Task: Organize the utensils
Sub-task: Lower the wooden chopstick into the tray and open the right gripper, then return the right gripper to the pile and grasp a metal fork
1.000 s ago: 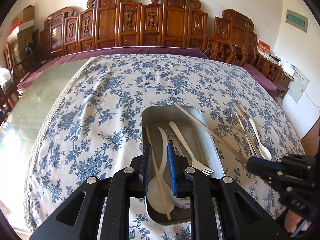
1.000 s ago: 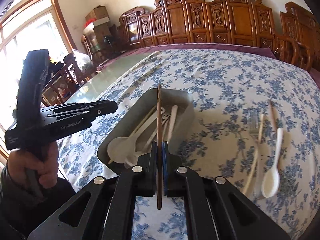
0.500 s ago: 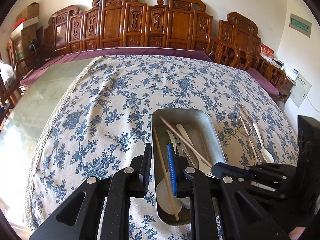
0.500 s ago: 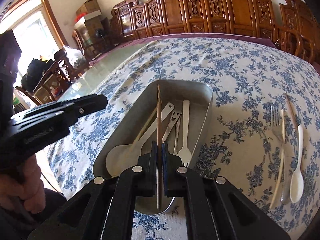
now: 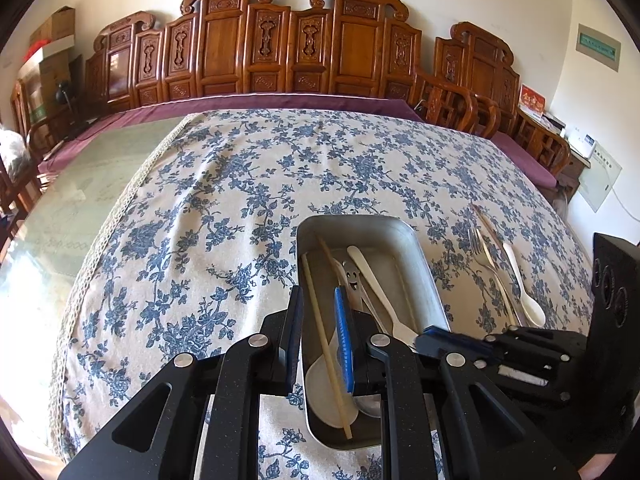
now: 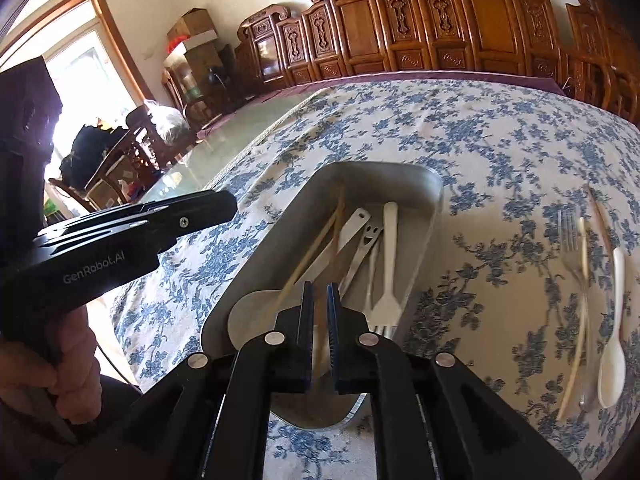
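A metal tray (image 5: 360,220) (image 6: 384,166) on the flowered cloth holds a white fork (image 6: 386,272), a smiley-handled steel utensil (image 6: 370,236), a white spoon (image 6: 252,316) and a pale chopstick (image 5: 324,340). My right gripper (image 6: 320,286) hangs low over the tray's near end and its jaws are opening. A brown chopstick (image 6: 338,216) runs blurred through the small gap between them, with its far end down in the tray. My left gripper (image 5: 318,290) hovers by the tray's left rim, narrowly open with nothing between its pads.
On the cloth right of the tray lie a steel fork (image 6: 570,232), a white spoon (image 6: 614,340), a pale chopstick (image 6: 580,320) and a brown chopstick (image 6: 600,216). Carved wooden chairs line the far edge. Bare glass tabletop (image 5: 80,200) lies to the left. A hand (image 6: 72,364) grips the left tool.
My right gripper came in lower over the tray with the brown chopstick. Its jaws have parted slightly and the stick has tipped down into the tray. The left gripper has stayed put.
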The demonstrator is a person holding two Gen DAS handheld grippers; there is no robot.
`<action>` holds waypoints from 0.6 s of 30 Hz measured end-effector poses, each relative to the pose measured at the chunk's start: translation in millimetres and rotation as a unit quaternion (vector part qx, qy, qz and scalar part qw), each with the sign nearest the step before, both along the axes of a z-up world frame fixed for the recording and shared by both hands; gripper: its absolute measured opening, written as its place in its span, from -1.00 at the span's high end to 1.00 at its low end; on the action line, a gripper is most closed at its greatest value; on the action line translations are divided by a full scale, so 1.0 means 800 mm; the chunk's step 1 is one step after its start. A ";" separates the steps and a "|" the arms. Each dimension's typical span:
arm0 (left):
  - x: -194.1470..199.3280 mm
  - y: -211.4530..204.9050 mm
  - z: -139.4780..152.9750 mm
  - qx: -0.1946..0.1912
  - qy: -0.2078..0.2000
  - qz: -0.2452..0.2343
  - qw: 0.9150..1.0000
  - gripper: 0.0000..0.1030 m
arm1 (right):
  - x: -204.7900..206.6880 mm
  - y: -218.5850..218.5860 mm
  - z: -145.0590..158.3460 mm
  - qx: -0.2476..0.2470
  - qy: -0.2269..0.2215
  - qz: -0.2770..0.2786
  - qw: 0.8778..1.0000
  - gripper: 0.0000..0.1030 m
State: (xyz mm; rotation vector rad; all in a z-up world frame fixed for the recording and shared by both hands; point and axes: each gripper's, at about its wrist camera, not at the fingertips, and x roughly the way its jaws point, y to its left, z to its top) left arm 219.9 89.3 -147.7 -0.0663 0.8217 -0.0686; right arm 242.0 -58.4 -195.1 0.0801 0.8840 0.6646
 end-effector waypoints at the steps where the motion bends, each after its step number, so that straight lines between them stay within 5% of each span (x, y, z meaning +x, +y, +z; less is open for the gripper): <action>1: 0.000 -0.002 0.000 -0.001 0.000 -0.001 1.000 0.72 | 0.000 -0.005 0.002 -0.003 -0.004 -0.001 1.000 0.82; 11: -0.001 -0.031 0.001 -0.004 -0.001 -0.027 1.000 0.69 | -0.003 -0.084 0.050 -0.038 -0.058 -0.040 0.997 0.82; 18: -0.002 -0.063 0.001 0.001 -0.007 -0.046 0.999 0.34 | -0.004 -0.155 0.069 -0.080 -0.090 -0.072 0.990 0.69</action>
